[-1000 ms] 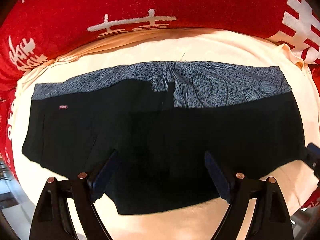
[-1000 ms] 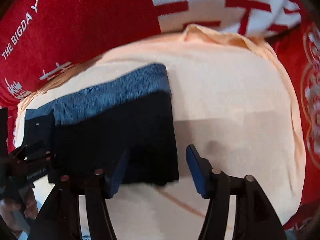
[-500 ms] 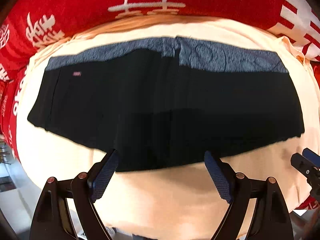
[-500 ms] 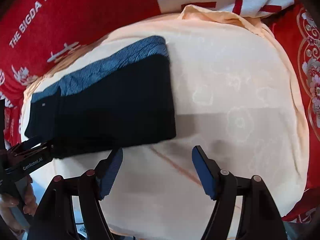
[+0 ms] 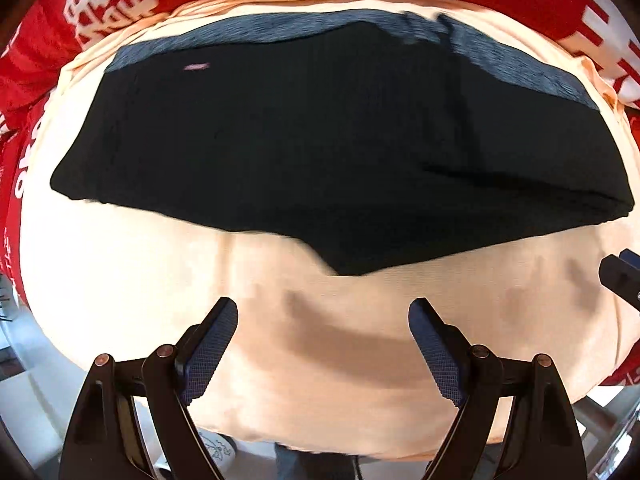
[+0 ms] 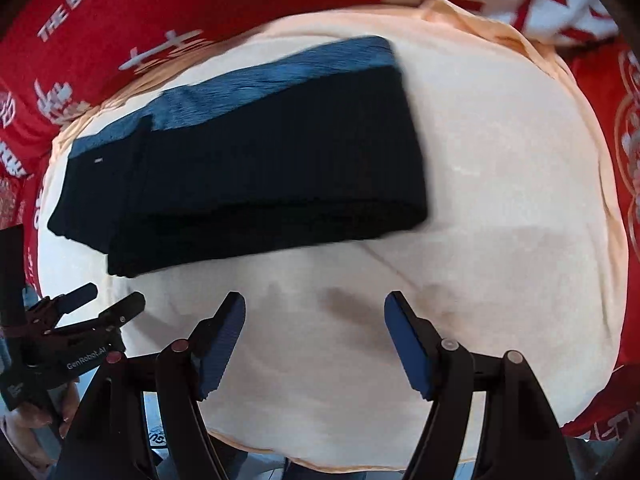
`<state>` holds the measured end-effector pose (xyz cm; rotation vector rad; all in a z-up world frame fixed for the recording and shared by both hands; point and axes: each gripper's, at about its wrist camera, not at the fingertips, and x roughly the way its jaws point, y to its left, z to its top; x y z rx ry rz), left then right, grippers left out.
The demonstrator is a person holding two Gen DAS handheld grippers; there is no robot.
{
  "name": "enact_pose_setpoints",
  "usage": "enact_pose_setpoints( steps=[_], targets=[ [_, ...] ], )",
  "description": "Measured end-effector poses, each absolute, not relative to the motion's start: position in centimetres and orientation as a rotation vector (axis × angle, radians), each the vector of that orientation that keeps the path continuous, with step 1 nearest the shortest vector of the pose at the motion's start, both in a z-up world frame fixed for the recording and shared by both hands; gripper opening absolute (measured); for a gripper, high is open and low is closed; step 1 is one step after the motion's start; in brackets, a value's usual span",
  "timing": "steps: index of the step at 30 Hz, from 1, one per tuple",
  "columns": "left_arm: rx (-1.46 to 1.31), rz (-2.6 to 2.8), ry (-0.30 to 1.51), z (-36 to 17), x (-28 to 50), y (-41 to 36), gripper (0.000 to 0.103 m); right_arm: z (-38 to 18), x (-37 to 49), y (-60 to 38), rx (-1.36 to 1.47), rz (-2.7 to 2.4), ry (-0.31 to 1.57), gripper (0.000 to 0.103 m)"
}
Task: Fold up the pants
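Note:
The black pants (image 5: 340, 140) with a blue-grey patterned waistband lie folded flat on a peach cloth (image 5: 320, 340). They also show in the right wrist view (image 6: 260, 176). My left gripper (image 5: 323, 332) is open and empty, held back from the pants' near edge. My right gripper (image 6: 315, 328) is open and empty, off the pants' near right corner. The left gripper (image 6: 100, 300) shows at the left of the right wrist view, and the right gripper's tip (image 5: 620, 276) shows at the right edge of the left wrist view.
The peach cloth (image 6: 500, 200) covers a rounded table over a red cloth with white lettering (image 6: 180, 8). The red cloth (image 5: 80, 20) rings the far side. The table's near edge and floor lie below the grippers.
Both grippers have pulled back from the pants toward the table's near edge. The left fingers were over the fabric a second ago; they are now off it, open and empty.

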<state>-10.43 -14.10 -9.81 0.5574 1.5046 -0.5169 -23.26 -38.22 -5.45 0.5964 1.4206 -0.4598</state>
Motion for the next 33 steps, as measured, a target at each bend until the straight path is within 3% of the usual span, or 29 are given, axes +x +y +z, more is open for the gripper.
enact_pose_setpoints(
  steps=[17, 33],
  targets=[
    [0.344, -0.384, 1.462, -9.1, 1.1, -3.8, 0.088, -7.0, -10.6, -23.5, 0.492, -0.318, 1.508, 0.075],
    [0.239, -0.364, 1.513, -12.5, 4.9, -2.9, 0.088, -7.6, -8.2, -23.9, 0.449, -0.316, 1.555, 0.076]
  ],
)
